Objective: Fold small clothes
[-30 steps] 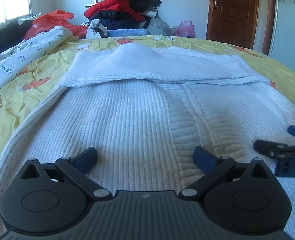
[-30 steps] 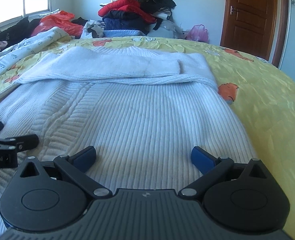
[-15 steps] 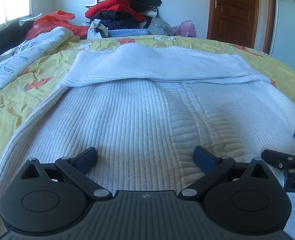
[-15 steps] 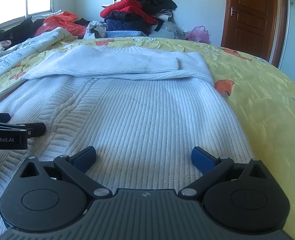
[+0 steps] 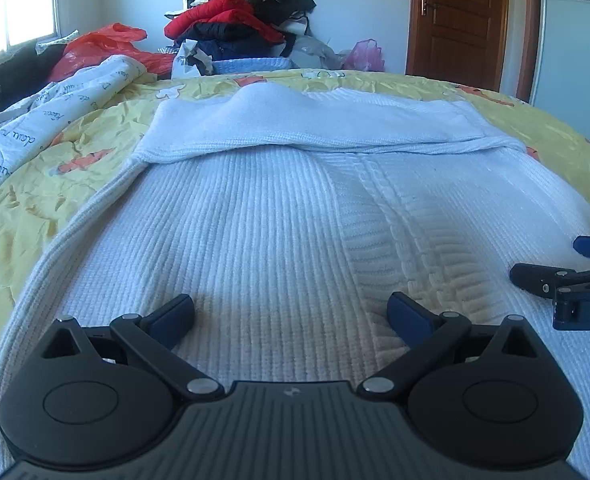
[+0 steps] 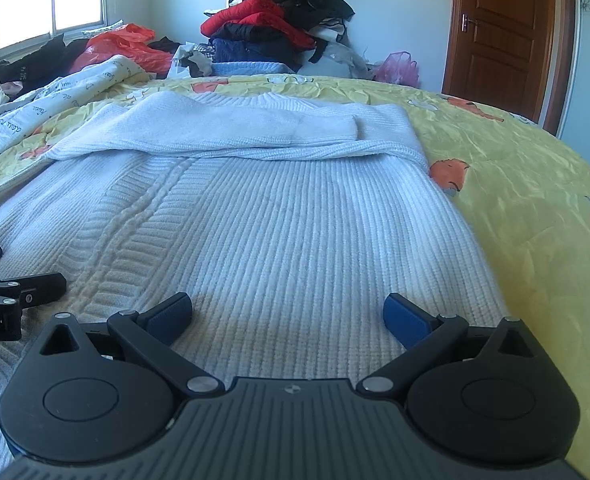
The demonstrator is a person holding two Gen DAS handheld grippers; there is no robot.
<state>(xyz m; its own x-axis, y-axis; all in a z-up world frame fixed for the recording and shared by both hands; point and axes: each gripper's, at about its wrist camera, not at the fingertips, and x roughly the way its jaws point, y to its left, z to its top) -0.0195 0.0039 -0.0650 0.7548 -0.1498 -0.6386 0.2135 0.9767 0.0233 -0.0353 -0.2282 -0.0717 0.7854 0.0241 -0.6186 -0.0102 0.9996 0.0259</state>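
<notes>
A white ribbed knit sweater point(image 5: 279, 216) lies flat on the yellow bedspread, its sleeves folded across the chest at the far end point(image 5: 315, 124). It also fills the right wrist view point(image 6: 279, 216). My left gripper point(image 5: 291, 314) is open and empty, low over the sweater's near left part. My right gripper point(image 6: 287, 312) is open and empty, low over the near right part. The right gripper shows at the right edge of the left wrist view point(image 5: 567, 280); the left gripper shows at the left edge of the right wrist view point(image 6: 19, 284).
The yellow bedspread point(image 6: 535, 208) with orange prints extends to the right. A white printed quilt point(image 5: 35, 136) lies at the left. A pile of clothes point(image 5: 247, 24) and red and pink bags stand behind the bed. A brown door point(image 6: 499, 36) is at the back right.
Both grippers have shifted slightly, staying open over the sweater. The sweater has not moved.
</notes>
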